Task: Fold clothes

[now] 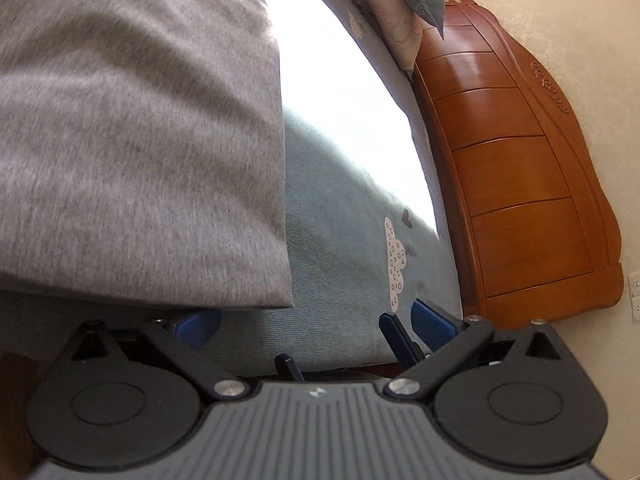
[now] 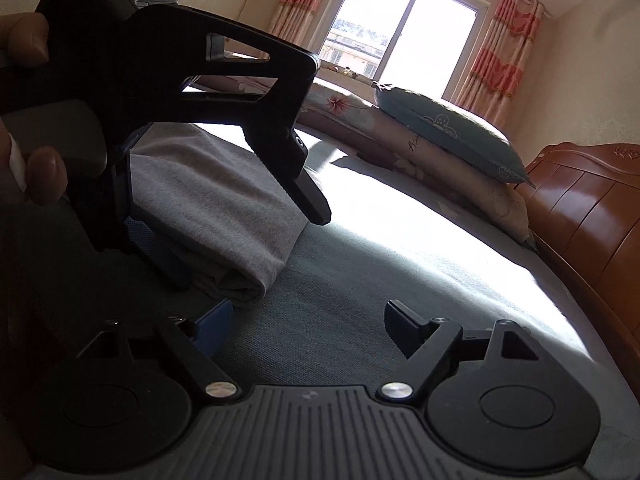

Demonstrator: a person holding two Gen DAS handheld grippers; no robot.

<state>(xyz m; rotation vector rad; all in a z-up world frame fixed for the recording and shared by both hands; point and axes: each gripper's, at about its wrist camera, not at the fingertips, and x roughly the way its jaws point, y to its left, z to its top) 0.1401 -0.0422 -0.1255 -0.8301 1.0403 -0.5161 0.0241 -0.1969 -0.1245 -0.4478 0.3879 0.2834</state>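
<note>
Right wrist view: your right tool (image 2: 308,320) stands released, jaws wide over bare bedsheet, just short of the folded grey garment (image 2: 212,216), a soft knit with a rolled near edge lying on the blue-grey woven bedsheet (image 2: 360,280). Your left tool (image 2: 224,216) hangs over that garment, also spread, its lower blue finger by the fold. Right of the garment the bed is open and sunlit up to the carved wooden headboard (image 2: 592,208). Stacked pillows (image 2: 452,136) and a curtained window (image 2: 400,28) lie beyond.
</note>
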